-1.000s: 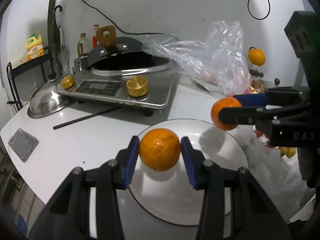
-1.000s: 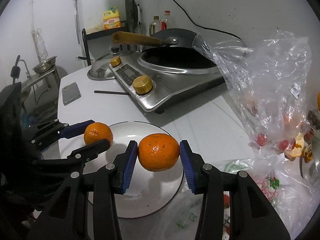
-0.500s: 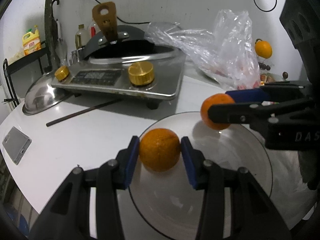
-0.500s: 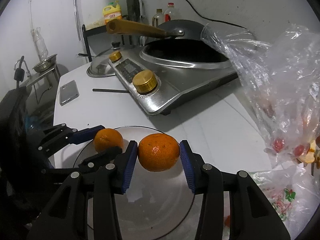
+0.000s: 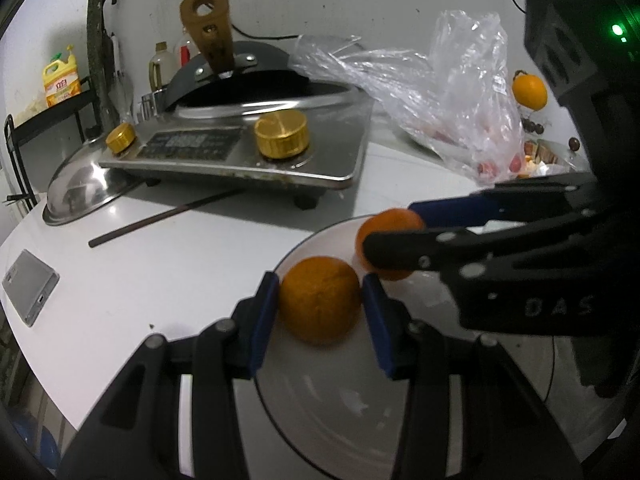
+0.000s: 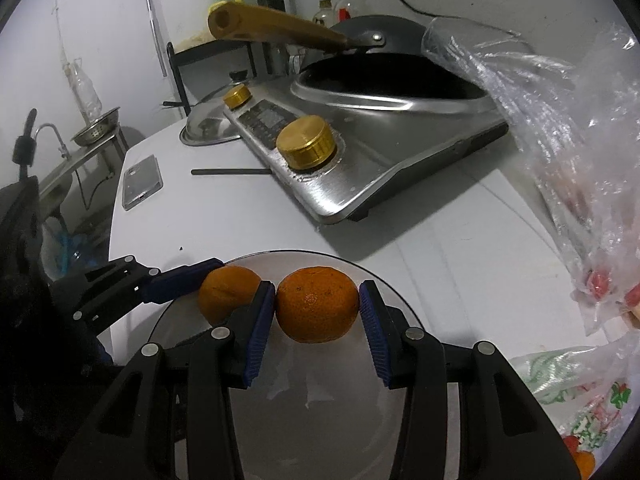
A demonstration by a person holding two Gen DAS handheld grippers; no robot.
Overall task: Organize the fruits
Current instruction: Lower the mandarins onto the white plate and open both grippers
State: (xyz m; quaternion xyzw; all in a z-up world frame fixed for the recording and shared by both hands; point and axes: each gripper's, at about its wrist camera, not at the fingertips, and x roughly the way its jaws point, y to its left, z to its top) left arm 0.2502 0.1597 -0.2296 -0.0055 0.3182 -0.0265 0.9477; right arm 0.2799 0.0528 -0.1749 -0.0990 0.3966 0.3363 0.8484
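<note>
The left tongs (image 5: 322,308) are clamped on a mandarin (image 5: 320,306), blue pads against both its sides, and it looks to rest on the near rim area of the round glass plate (image 5: 320,420); blur in that view makes it hard to say whether the fruit actually touches the glass. The right tongs (image 6: 317,312) are clamped on a second mandarin (image 6: 317,310) just beside the first, low over the same plate. In the right wrist view the two fruits sit nearly side by side, with the right tongs' left pad between them.

The chief risk, I judge, is a collision: the two pairs of tongs cross close together, so opening either could knock the other fruit or the other finger. Round fruit on smooth glass may also roll off the edge once released, and pressing down too hard could tip or slide the plate on the white surface (image 5: 160,264).

Beyond the plate stands a steel induction cooker (image 6: 380,160) with brass knobs and a wok with a wooden handle (image 6: 280,26) on it. A clear plastic bag (image 6: 580,160) of small red fruit lies to its right, a phone (image 6: 142,186), a chopstick (image 6: 232,171) and a steel lid (image 5: 80,188) to its left. None of them blocks the plate.
</note>
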